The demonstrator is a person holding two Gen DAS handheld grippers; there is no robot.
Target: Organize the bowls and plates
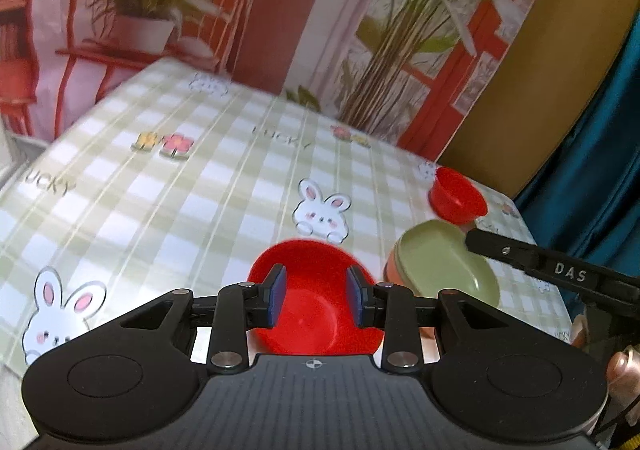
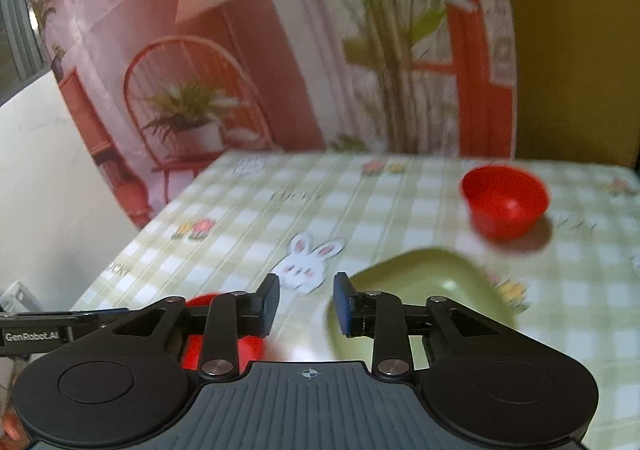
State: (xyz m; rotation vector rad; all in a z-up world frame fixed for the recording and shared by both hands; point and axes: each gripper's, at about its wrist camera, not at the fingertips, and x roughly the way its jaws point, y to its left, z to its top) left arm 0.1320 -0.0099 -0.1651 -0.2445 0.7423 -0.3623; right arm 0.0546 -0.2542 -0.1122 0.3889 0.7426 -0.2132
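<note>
A red bowl (image 1: 316,302) sits on the checked tablecloth right under my left gripper (image 1: 316,296), whose jaws stand open above the bowl's inside. To its right a green plate (image 1: 444,266) lies on a pinkish dish (image 1: 390,268). A second, smaller red bowl (image 1: 456,194) stands beyond it. My right gripper (image 2: 306,300) is open and empty, just left of the green plate (image 2: 424,290). The small red bowl (image 2: 504,196) is at the far right; the near red bowl (image 2: 224,342) shows behind the left finger.
The table (image 1: 180,202) has a green checked cloth with rabbits. A printed backdrop with chair and plants stands behind its far edge. A blue curtain (image 1: 600,122) hangs at the right. The right gripper's body (image 1: 560,274) reaches in over the green plate.
</note>
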